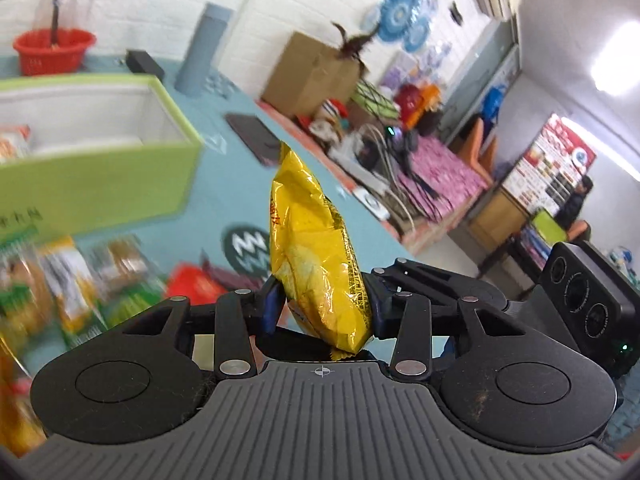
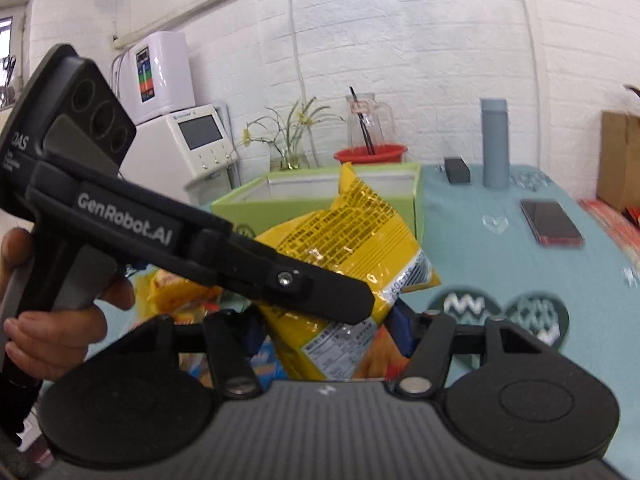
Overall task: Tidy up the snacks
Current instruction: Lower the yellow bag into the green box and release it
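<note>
Left wrist: left claw (image 1: 324, 304) clamped on upright yellow snack bag (image 1: 312, 248), long axis vertical.

You're in what looks like a lived-in break room or small office, not a lab. The teal tablecloth (image 2: 500, 264) is the anchor: behind it a white brick wall (image 2: 400, 40), and off its far left corner a water purifier (image 2: 160, 76) stacked on a countertop dispenser (image 2: 188, 148). On it sit a potted plant (image 2: 292, 136), a red basin (image 2: 370, 154) and a phone (image 2: 550, 222). Past its right edge you've got a cardboard box (image 1: 312, 72), a cluttered bench (image 1: 400, 152) and a poster board (image 1: 556, 168).
</note>
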{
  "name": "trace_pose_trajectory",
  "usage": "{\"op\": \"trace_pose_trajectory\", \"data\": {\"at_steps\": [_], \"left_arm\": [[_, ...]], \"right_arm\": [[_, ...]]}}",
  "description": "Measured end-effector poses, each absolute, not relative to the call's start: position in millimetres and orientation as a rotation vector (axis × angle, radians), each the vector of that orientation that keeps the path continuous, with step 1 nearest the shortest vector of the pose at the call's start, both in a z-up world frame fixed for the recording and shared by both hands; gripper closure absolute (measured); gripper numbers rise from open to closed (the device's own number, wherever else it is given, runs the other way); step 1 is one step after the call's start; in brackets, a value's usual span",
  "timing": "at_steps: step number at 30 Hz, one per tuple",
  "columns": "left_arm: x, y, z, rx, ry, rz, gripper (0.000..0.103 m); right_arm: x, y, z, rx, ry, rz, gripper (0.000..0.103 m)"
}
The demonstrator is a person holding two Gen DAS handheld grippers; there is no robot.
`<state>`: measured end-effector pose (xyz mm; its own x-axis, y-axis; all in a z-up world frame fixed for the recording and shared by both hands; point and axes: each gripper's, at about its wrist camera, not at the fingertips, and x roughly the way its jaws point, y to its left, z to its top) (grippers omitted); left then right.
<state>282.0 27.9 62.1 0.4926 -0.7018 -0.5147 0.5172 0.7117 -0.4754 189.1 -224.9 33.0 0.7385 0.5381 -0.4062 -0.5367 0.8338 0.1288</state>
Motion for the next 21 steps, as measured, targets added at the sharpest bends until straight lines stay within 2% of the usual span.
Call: {"op": "trace_pose_trajectory", "data": {"at_steps": [7, 13, 14, 15, 16, 17, 18, 19, 20, 21], "left_arm": [[391, 78, 86, -0.325, 0.666, -0.597, 0.079], [475, 112, 58, -0.399, 0.727, -0.516, 0.077], [485, 114, 51, -0.394, 0.739, -0.492, 0.073], [492, 116, 44, -0.388, 0.748, -0.474, 0.061], [497, 120, 37, -0.390, 0.751, -0.437, 0.043], [498, 126, 34, -0.396, 0.744, -0.405, 0.037], [496, 132, 33, -0.405, 0.729, -0.384, 0.033], [491, 139, 34, -0.415, 0.712, -0.375, 0.033], [485, 145, 37, -0.425, 0.698, -0.369, 0.032], [477, 151, 40, -0.433, 0.685, -0.361, 0.030]], "right_arm": [[309, -154, 67, -0.160, 0.363, 0.676, 0.039], [395, -102, 61, -0.240, 0.435, 0.704, 0.038], [407, -98, 56, -0.250, 0.454, 0.706, 0.038], [417, -93, 51, -0.263, 0.471, 0.703, 0.038], [424, -89, 46, -0.283, 0.482, 0.690, 0.037], [428, -87, 41, -0.309, 0.490, 0.669, 0.032], [428, -88, 39, -0.321, 0.489, 0.653, 0.023], [424, -94, 39, -0.322, 0.472, 0.642, 0.019], [415, -103, 42, -0.319, 0.449, 0.639, 0.011], [405, -112, 45, -0.311, 0.419, 0.631, 0.010]]}}
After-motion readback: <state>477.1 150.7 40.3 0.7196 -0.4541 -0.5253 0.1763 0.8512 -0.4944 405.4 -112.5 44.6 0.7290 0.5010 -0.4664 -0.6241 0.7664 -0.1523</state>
